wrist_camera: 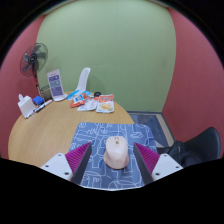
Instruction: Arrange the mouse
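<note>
A pale pink-white mouse (116,151) lies on a blue patterned mouse mat (95,135) at the near edge of a round wooden table (50,125). My gripper (113,158) is open, its pink-padded fingers (78,157) to either side of the mouse. The mouse stands between the fingers with a gap at each side and rests on the mat.
At the table's far side stand a small fan (35,58), a calculator-like device (56,84), a white curved stand (80,85), snack packets (97,102) and small bottles (25,105). A black chair (200,145) is to the right. A green wall is behind.
</note>
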`<action>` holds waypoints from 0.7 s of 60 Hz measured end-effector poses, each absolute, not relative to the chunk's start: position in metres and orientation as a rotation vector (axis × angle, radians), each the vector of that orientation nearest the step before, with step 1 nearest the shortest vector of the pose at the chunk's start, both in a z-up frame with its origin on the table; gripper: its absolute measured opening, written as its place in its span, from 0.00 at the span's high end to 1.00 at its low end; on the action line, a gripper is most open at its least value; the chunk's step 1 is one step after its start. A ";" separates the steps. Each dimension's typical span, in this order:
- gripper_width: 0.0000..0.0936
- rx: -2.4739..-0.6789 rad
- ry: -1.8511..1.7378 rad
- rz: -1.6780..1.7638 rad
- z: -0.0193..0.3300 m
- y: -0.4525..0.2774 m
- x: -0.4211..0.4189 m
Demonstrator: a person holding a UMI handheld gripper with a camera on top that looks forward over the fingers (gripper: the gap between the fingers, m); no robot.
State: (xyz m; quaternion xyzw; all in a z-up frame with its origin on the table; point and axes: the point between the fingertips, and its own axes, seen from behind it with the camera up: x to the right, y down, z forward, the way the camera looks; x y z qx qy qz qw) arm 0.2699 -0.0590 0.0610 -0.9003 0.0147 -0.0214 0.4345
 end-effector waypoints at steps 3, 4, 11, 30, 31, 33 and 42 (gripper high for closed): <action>0.10 -2.224 0.028 -0.066 0.081 -0.073 0.266; 0.10 -2.217 0.025 -0.069 0.087 -0.078 0.264; 0.10 -2.171 0.020 -0.103 0.133 -0.121 0.254; 0.10 -2.101 0.010 -0.181 0.214 -0.272 0.228; 0.10 -2.099 0.009 -0.183 0.216 -0.279 0.227; 0.10 -2.098 0.007 -0.187 0.220 -0.289 0.227; 0.10 -2.096 0.025 -0.173 0.232 -0.332 0.222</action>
